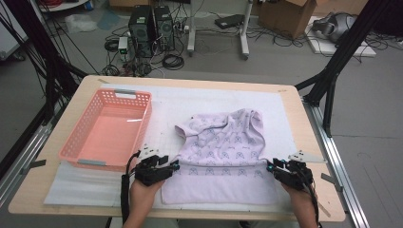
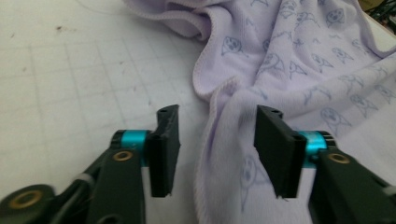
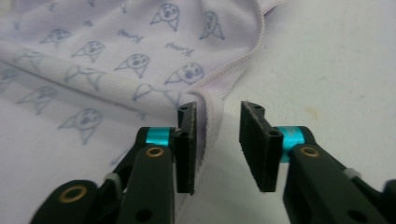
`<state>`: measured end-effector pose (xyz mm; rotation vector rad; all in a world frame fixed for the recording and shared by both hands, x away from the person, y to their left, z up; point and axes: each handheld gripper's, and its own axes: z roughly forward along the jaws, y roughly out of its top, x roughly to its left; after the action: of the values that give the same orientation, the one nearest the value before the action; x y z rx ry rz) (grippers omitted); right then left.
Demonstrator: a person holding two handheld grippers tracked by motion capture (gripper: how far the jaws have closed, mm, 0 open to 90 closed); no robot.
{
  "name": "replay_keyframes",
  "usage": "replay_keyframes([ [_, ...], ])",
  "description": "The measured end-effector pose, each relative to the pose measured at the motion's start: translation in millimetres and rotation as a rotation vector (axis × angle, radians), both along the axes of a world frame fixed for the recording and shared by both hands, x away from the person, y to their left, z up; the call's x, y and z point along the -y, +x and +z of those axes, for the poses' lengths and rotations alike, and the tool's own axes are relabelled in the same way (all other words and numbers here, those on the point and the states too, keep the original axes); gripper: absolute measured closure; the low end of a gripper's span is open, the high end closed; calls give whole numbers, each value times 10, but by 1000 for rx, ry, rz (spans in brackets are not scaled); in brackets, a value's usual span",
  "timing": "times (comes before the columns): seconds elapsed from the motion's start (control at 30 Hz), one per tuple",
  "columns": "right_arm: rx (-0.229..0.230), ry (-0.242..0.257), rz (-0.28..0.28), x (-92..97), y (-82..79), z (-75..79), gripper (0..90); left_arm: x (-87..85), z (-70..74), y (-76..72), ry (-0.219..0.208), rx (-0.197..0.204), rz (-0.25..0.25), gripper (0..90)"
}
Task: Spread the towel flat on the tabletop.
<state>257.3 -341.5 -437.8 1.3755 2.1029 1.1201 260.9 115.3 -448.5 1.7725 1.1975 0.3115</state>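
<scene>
A lilac towel printed with small cat faces lies partly folded on the white mat, its far part bunched up. My left gripper sits at the towel's left edge. In the left gripper view its jaws stand apart, with a raised fold of the towel between them that the pads do not press. My right gripper is at the towel's right edge. There the jaws are also apart, and the towel's hem runs loose between them, close to the left pad.
An empty pink plastic basket stands on the left of the mat. The wooden table's front edge runs just below my hands. Black frame posts flank both sides; cables and computer towers sit on the floor beyond.
</scene>
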Motion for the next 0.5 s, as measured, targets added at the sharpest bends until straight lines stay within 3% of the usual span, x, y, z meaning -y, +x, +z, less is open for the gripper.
replay_keyframes([
  [0.2,-7,-7,44,78,-245,32,557,-136,-23,-277,-20,13,-38,475],
  [0.33,-63,-35,96,105,-426,-14,552,-126,-69,-434,-20,-22,-75,475],
  [0.4,-87,-42,115,108,-507,-36,566,-105,-107,-516,-17,-1,-71,486],
  [0.47,-91,-76,129,100,-579,-58,614,-83,-118,-587,5,8,-73,626],
  [0.5,-85,-88,129,100,-610,-58,696,-74,-117,-625,30,16,-71,735],
])
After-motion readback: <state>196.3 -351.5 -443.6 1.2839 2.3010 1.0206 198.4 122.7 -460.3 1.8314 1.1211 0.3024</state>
